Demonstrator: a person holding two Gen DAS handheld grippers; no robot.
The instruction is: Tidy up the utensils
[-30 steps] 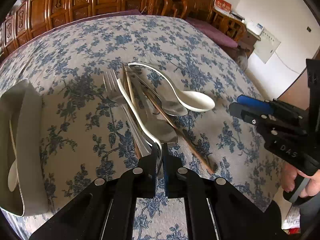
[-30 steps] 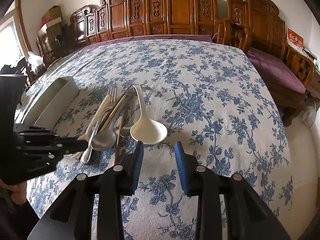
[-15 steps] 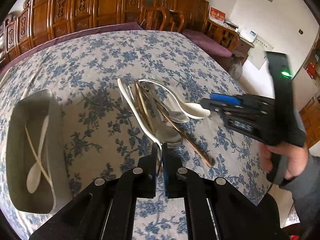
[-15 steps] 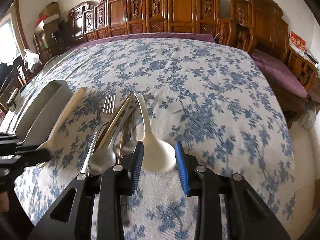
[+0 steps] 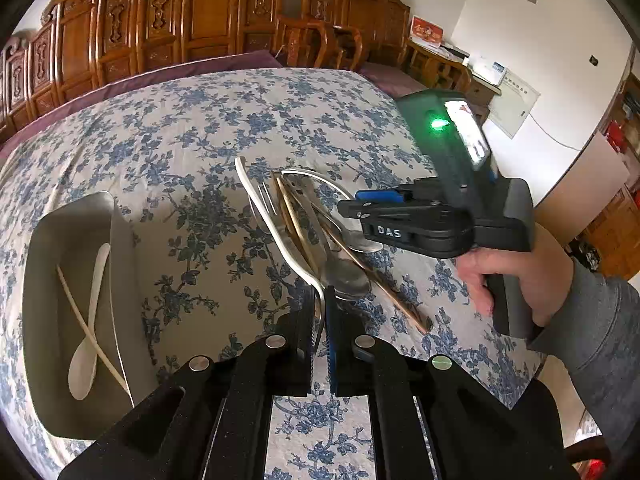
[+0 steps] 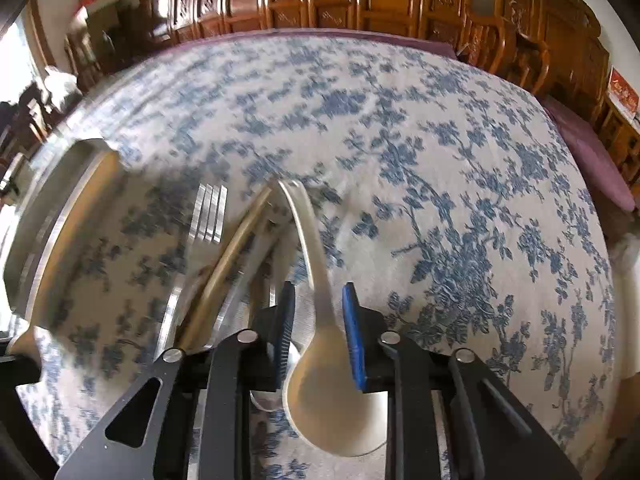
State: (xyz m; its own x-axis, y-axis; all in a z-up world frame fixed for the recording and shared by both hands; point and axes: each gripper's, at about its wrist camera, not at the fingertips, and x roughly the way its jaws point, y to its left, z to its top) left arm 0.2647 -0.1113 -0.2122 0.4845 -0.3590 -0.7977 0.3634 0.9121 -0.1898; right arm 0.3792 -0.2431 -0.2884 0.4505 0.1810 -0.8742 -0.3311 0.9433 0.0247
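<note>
While your left gripper clamps one white spoon, your open right gripper straddles another soup spoon; glazed, slippery, so pinch its neck.

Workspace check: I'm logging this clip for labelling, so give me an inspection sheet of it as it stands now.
Surface: table under a blue-flowered white tablecloth.
Job's things: grey rectangular tray holding a white plastic spoon crossed by one pale chopstick; pile of metal fork, metal spoons and brown chopsticks; a second white spoon beside it.
Clutter: nothing seen.
Grippers: left gripper shut on a long white spoon handle; right gripper open, straddling the second white spoon.
Cables: white wire on the far wall.
Surroundings: carved wooden chairs.
</note>
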